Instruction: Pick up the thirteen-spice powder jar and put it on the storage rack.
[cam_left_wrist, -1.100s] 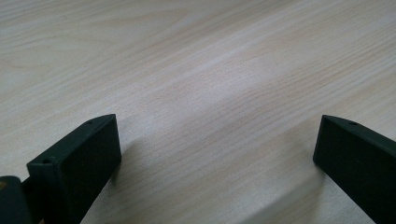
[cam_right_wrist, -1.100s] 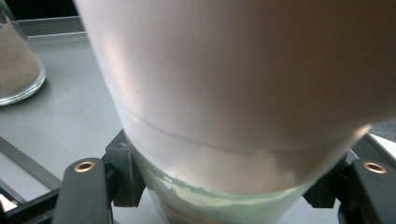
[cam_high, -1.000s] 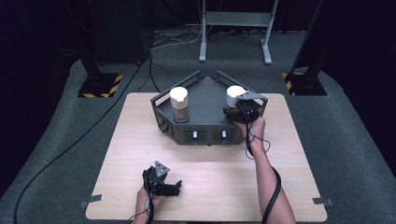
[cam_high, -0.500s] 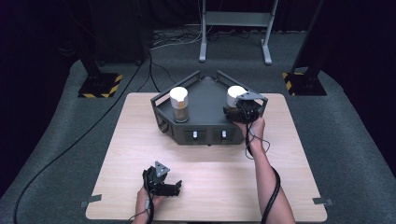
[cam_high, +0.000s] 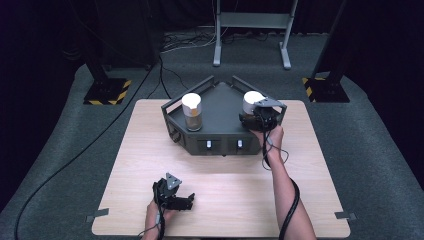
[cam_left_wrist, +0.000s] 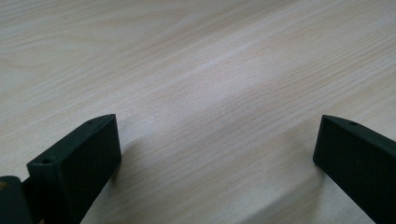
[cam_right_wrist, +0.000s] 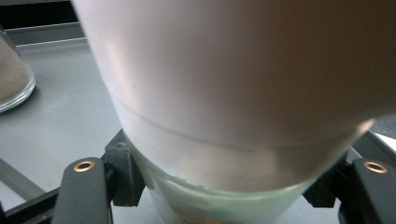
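Near edge of desk (cam_high: 300, 200), about 7 o'clock: left hand-held gripper (cam_high: 186, 201) resting low on bare wood, jaws spread wide, nothing between them. Same in left gripper view, both black jaws far apart over plain woodgrain (cam_left_wrist: 210, 93). Well apart from anything worth grabbing.

Mid desk bare. Right forearm (cam_high: 282, 185) running up from 5 o'clock toward 1 o'clock.

Far half: dark angular tray (cam_high: 220, 107) with raised rails, two small lit tabs on its front wall. Two white-capped jars standing upright on it. Left jar (cam_high: 191, 111) at about 11 o'clock on the tray, brown contents visible, untouched, well apart from either hand.

Right jar (cam_high: 251, 102) at about 1 o'clock, axis vertical. Right hand-held gripper (cam_high: 256, 116) clamped on it from the near side, approaching roughly level. In right gripper view, white cap (cam_right_wrist: 243, 70) dead ahead and very close, glass body (cam_right_wrist: 224, 198) below it, jaw pads pressed against the glass on either side just under the cap. Grip looks closed and seated.

Key relation: jar at 12 o'clock from the right hand-held gripper, already between jaws, long axis upright, crosswise to the jaws. Right hand owns it; left far off. Likely next: straight lift, keep axis vertical to clear tray rail (cam_high: 280, 112) at 3 o'clock.
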